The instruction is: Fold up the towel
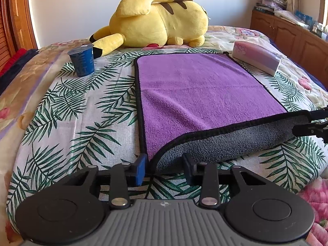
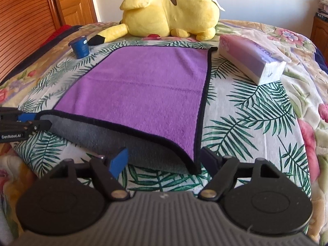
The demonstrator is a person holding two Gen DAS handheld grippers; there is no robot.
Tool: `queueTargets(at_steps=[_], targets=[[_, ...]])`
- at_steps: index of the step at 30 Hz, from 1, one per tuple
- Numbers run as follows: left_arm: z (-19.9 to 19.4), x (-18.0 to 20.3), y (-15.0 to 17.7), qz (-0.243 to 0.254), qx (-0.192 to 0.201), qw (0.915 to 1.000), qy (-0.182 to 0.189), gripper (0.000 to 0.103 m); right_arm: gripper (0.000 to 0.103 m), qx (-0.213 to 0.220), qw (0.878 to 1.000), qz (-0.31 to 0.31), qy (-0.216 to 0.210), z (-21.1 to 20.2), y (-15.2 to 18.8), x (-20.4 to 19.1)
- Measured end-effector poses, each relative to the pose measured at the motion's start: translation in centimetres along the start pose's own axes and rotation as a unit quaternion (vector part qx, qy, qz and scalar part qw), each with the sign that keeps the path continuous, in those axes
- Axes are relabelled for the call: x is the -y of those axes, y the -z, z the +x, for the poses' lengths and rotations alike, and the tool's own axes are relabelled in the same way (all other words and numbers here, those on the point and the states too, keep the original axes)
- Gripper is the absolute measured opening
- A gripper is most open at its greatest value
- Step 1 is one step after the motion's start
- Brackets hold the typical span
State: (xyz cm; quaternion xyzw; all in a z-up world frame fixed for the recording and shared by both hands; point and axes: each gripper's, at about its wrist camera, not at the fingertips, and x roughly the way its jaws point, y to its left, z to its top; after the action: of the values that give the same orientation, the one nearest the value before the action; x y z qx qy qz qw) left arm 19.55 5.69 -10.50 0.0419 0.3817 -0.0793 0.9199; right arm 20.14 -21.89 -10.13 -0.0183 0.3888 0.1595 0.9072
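A purple towel [image 1: 194,90] with a grey underside and black trim lies flat on the bed; its near edge is curled up so the grey side shows. It also shows in the right wrist view [image 2: 143,88]. My left gripper [image 1: 165,164] is open, its fingers either side of the towel's near left corner. My right gripper [image 2: 166,160] is open, its fingers either side of the near right corner. Each gripper shows at the edge of the other's view, the right one [image 1: 307,123] and the left one [image 2: 30,121].
A big yellow plush toy [image 1: 157,20] lies at the far end of the bed. A blue cup [image 1: 82,61] stands left of the towel, a tissue pack [image 1: 256,58] right of it. A wooden cabinet [image 1: 287,34] stands at the right, a wooden door [image 2: 30,14] at the left.
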Motion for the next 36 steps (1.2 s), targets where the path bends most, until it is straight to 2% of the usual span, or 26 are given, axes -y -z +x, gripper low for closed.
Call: queueTargets(at_steps=[2, 4, 9, 18, 20, 22, 27, 29, 36], targets=[[0.0, 0.0, 0.0, 0.0, 0.001, 1.0, 0.001, 0.013, 0.074, -0.006, 1.0, 0.001, -0.005, 0.1, -0.1, 0.1], [-0.1, 0.0, 0.0, 0.001, 0.002, 1.0, 0.001, 0.009, 0.066, -0.01, 1.0, 0.0, -0.007, 0.0, 0.0, 0.2], [-0.2, 0.0, 0.0, 0.003, 0.006, 1.0, 0.001, 0.002, 0.054, -0.02, 1.0, -0.011, -0.007, 0.1, -0.1, 0.2], [-0.2, 0.0, 0.0, 0.006, 0.002, 1.0, 0.0, 0.0, 0.042, -0.038, 0.999, -0.02, -0.005, 0.6, 0.1, 0.5], [-0.2, 0.0, 0.0, 0.006, 0.002, 1.0, 0.0, 0.0, 0.037, -0.039, 0.999, -0.021, -0.004, 0.6, 0.1, 0.5], [-0.2, 0.0, 0.0, 0.007, 0.004, 1.0, 0.003, 0.0, 0.027, -0.037, 0.999, -0.021, -0.003, 0.6, 0.2, 0.6], [-0.6, 0.2, -0.2, 0.013, 0.014, 0.9998, 0.0, 0.0, 0.019, -0.028, 1.0, -0.006, -0.001, 0.5, 0.1, 1.0], [-0.9, 0.2, -0.4, 0.011, 0.021, 0.9997, 0.001, 0.0, 0.009, -0.02, 1.0, -0.004, 0.004, 0.3, 0.0, 1.1], [-1.9, 0.2, -0.9, 0.01, 0.043, 0.999, 0.005, 0.0, 0.005, 0.002, 1.0, -0.002, 0.005, 0.1, -0.1, 1.3]])
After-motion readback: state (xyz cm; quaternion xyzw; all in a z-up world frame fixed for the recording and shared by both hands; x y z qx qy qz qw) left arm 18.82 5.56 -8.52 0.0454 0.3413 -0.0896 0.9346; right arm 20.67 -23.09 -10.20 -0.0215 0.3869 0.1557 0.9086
